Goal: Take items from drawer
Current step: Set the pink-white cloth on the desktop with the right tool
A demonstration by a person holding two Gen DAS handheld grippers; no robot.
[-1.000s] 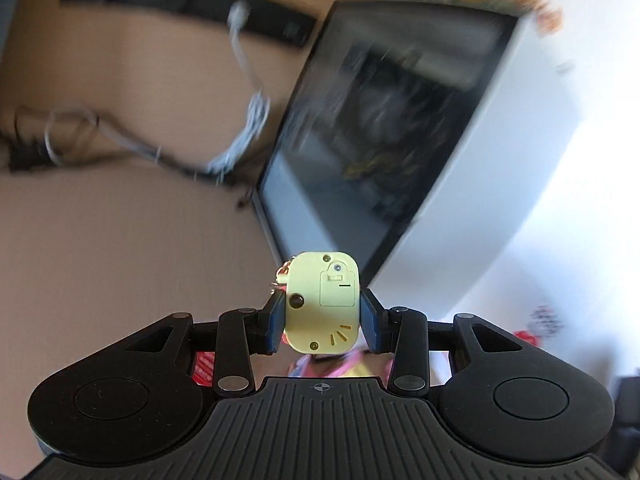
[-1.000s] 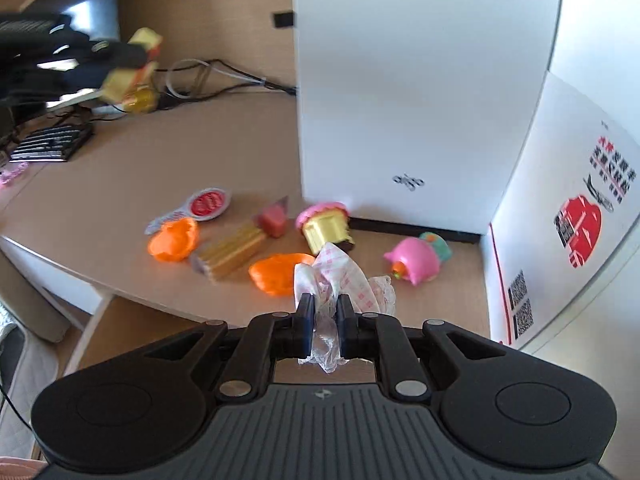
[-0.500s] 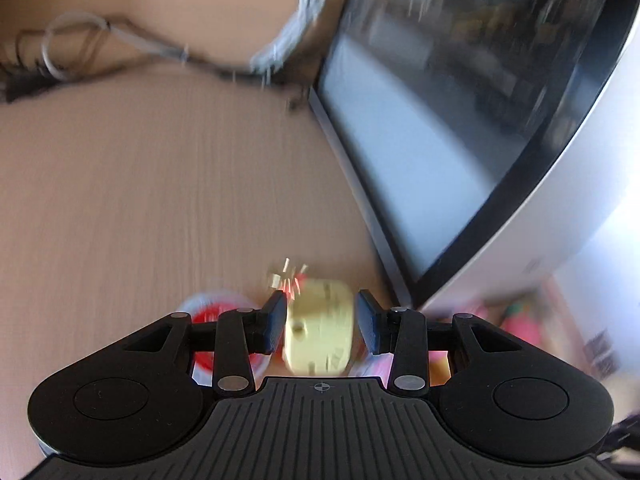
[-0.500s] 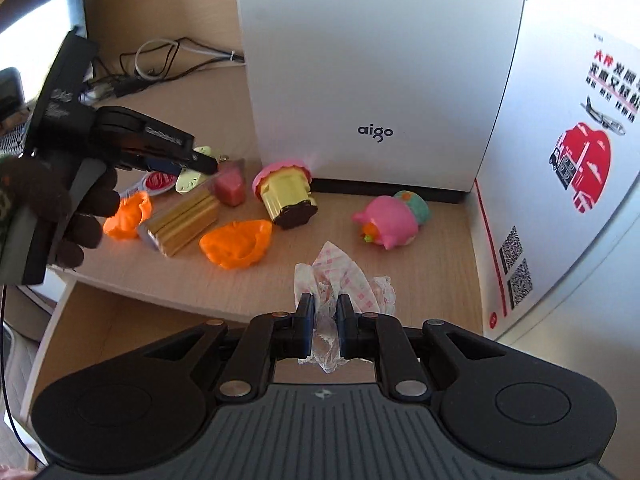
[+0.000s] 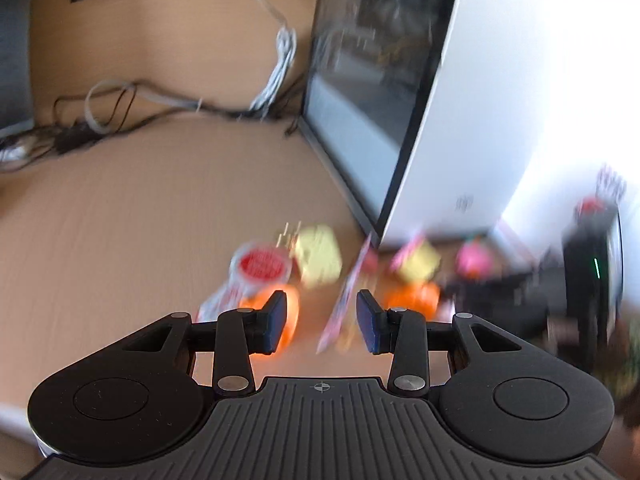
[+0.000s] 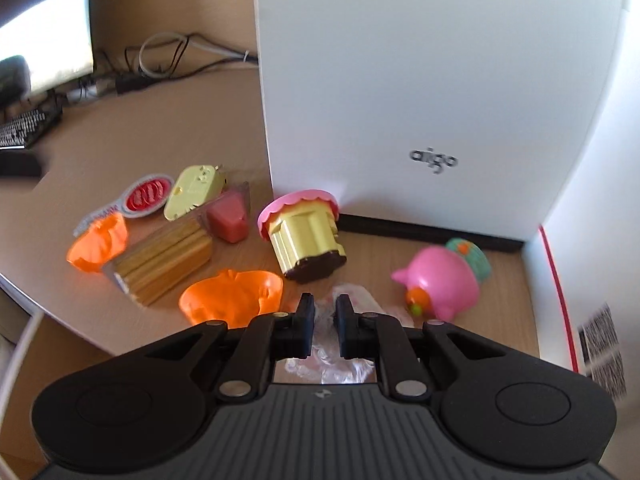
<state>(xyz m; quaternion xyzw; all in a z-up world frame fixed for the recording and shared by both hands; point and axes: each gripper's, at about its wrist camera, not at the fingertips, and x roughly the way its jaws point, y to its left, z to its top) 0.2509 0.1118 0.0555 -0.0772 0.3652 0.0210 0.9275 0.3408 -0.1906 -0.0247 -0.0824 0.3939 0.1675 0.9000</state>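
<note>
Left view: my left gripper [image 5: 322, 322] has let go; its jaws are empty, and the yellow toy [image 5: 318, 256] now lies on the counter [image 5: 120, 240]. Right view: my right gripper [image 6: 323, 324] stays clenched on the crinkly wrapper [image 6: 344, 354], low over the counter, next to drop.

Both wrist views angled down, close over toy-strewn desk [image 6: 80, 152], left perhaps nearer.

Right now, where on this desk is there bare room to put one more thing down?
Widest: the bare desk left of the red packet, up to the cables. A smaller gap lies between cupcake and pink pig, before the white box. Crowded: orange cups, wafer pack, yellow toy.
</note>
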